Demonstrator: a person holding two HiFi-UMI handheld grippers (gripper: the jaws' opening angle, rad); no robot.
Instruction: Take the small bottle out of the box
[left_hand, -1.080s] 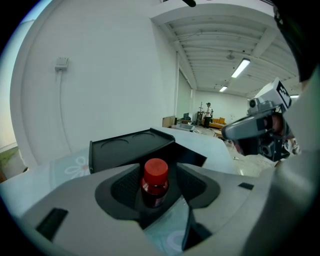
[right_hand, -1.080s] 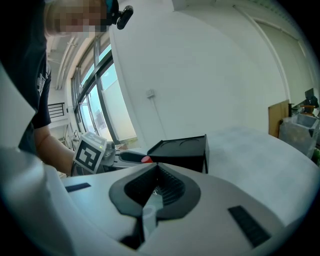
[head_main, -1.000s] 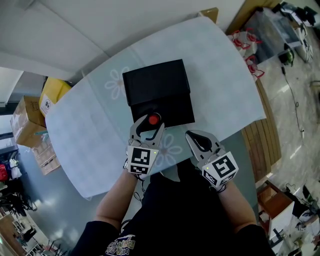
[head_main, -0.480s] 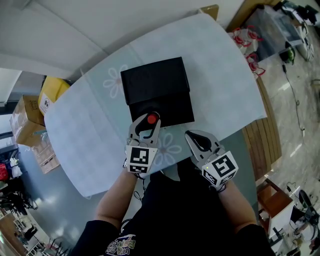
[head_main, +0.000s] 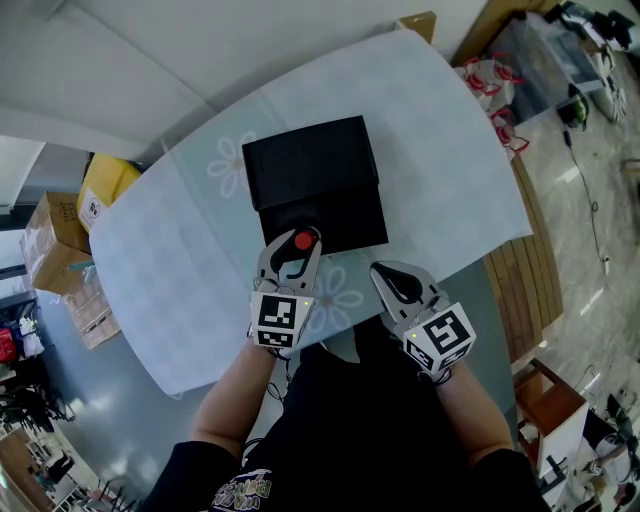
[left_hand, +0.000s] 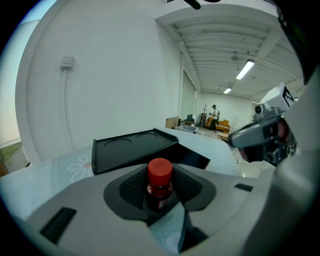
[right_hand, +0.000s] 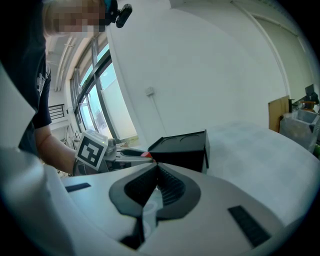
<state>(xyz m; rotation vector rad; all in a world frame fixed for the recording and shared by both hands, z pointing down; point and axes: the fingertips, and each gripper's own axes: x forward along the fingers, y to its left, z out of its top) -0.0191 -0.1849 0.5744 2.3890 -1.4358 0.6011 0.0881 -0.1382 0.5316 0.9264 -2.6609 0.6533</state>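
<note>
— Pale, flower-printed cloth covers the table (head_main: 440, 120) in the head view; what sits on it?
— One black box (head_main: 345, 215), opened, its lid (head_main: 310, 160) folded back away from the person. At the box's near edge the left gripper (head_main: 296, 243) has a small bottle (head_main: 306, 240) with a red cap. The right gripper (head_main: 392, 272) hovers just beside it, off the box.
— Is the bottle clear of the box?
— Hard to tell from above; it may be partly inside.
— And the left gripper view?
— Its jaws have just been closing. Their pads now clamp the bottle's body, which is upright with the cap above them and the lid behind.
— Right gripper view?
— Jaws pressed together, nothing between them, aimed toward the box's side.
</note>
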